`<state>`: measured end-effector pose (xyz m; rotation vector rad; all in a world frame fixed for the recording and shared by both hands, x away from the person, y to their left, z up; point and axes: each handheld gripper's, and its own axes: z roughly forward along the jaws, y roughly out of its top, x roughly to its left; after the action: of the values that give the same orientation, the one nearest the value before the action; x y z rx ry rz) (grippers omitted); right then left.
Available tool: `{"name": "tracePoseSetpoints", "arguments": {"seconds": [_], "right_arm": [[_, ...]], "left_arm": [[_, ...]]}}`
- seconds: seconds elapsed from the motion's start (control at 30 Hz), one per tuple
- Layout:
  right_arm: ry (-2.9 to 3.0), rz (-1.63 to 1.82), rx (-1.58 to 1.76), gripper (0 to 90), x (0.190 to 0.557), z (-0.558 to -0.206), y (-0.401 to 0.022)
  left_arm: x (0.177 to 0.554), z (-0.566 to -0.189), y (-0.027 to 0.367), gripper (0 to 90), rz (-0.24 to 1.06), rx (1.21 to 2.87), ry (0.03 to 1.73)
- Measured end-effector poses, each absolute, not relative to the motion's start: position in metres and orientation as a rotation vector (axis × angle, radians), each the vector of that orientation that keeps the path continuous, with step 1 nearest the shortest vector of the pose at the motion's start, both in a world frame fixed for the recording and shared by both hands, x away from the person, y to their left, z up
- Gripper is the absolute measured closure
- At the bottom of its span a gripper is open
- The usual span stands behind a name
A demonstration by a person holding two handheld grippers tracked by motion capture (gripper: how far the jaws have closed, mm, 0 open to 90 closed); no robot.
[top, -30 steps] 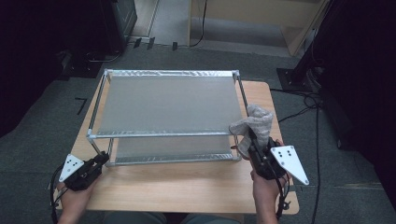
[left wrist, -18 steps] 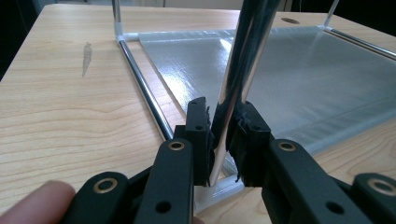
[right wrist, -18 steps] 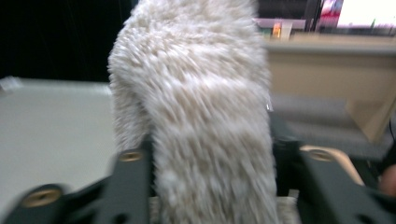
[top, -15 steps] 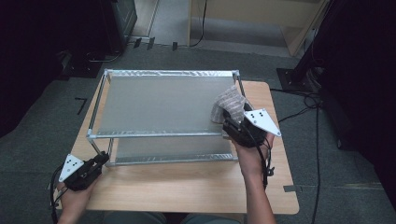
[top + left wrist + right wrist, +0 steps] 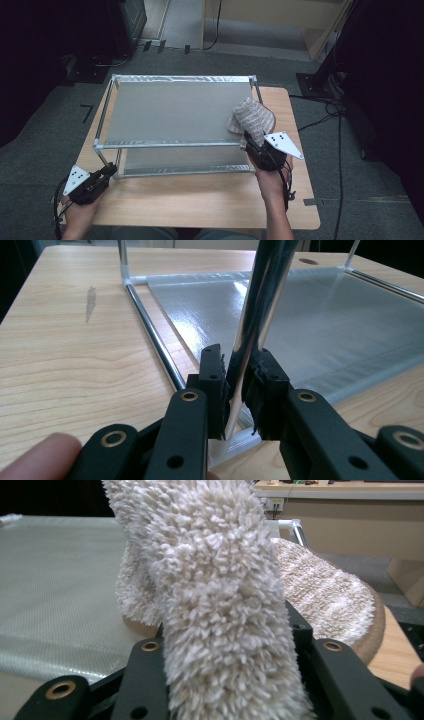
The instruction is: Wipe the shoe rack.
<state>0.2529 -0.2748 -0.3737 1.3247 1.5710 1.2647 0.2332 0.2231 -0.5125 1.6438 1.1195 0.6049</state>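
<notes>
Left gripper [image 5: 239,390]: my jaws are clamped on the rack's front corner post [image 5: 250,335], to keep the rack [image 5: 175,107] steady.
Right gripper [image 5: 255,147]: my jaws, just closing, pinch the fluffy cloth [image 5: 220,605].
Cloth: lies on the top shelf's right end, for wiping.

A lab: beyond my tongs [image 5: 248,139], grey carpet [image 5: 50,125], trailing cables [image 5: 325,107], black equipment racks [image 5: 125,20] around one bench [image 5: 200,200].

My fluffy beige cloth [image 5: 252,120] drapes over the shelf's top panel at its 4 o'clock corner, bunched up. My metal 2-tier shelf [image 5: 175,107] stands upright on the table, silvery, its 7 o'clock post [image 5: 255,315] shiny.
</notes>
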Motion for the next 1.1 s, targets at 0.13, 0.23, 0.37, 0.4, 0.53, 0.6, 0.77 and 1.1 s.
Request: {"name": "tracePoseSetpoints", "arguments": {"seconds": [0.13,0.23,0.37,0.4,0.53,0.6,0.77,1.1], "right_arm": [[1.557,1.277,1.328,61.2,0.247,-0.375,-0.280],[1.536,1.282,1.329,61.2,0.240,-0.376,-0.285],[1.556,1.260,1.305,61.4,0.234,-0.375,-0.289],[1.574,1.255,1.305,61.3,0.234,-0.373,-0.290],[1.570,1.308,1.324,60.2,0.232,-0.373,-0.294],[1.560,1.337,1.340,59.5,0.232,-0.373,-0.296],[1.473,1.296,1.348,58.9,0.227,-0.366,-0.297],[1.419,1.206,1.398,59.6,0.229,-0.371,-0.298]], "left_arm": [[0.231,-0.513,0.223,77.8,0.551,1.661,1.071],[0.228,-0.513,0.222,77.8,0.530,1.686,1.024],[0.228,-0.513,0.221,77.6,0.519,1.689,1.004],[0.228,-0.513,0.221,77.1,0.515,1.687,0.999],[0.226,-0.512,0.220,73.1,0.499,1.682,1.002],[0.227,-0.512,0.220,74.2,0.511,1.685,1.002],[0.226,-0.512,0.218,77.6,0.523,1.685,1.009],[0.227,-0.512,0.218,77.9,0.513,1.688,0.999]]}}
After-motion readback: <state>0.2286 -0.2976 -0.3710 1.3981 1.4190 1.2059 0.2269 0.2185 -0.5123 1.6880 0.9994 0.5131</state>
